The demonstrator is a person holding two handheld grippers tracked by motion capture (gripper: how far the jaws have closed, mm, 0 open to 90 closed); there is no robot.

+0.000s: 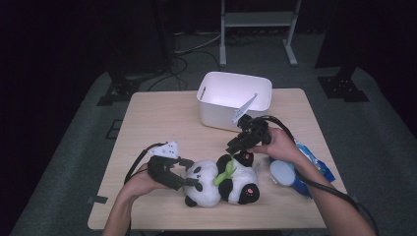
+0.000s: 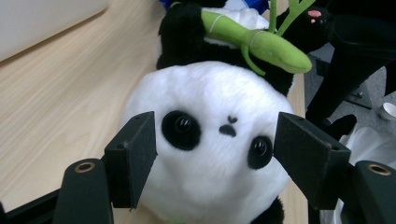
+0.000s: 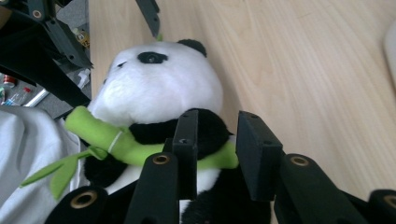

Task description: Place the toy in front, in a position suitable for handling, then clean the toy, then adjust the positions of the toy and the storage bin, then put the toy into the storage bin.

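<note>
A black-and-white plush panda [image 1: 216,184] lies on the wooden table [image 1: 157,123], head to the left, with a green plush bamboo stalk [image 1: 225,173] across its chest. My left gripper [image 1: 192,174] has its jaws on either side of the panda's head [image 2: 210,182], the pads pressing into the white fur. My right gripper [image 1: 236,149] hovers over the panda's upper body. In the right gripper view, the right gripper [image 3: 219,135] stands open. The black arm [image 3: 210,133] and the end of the bamboo stalk [image 3: 135,144] lie between its pads, with a gap beside the right pad.
A white plastic bin [image 1: 216,93] stands at the back middle of the table. A blue packet [image 1: 317,164] and a pale round object [image 1: 282,172] lie by my right forearm near the table's right edge. A metal stand [image 1: 258,19] is on the floor beyond.
</note>
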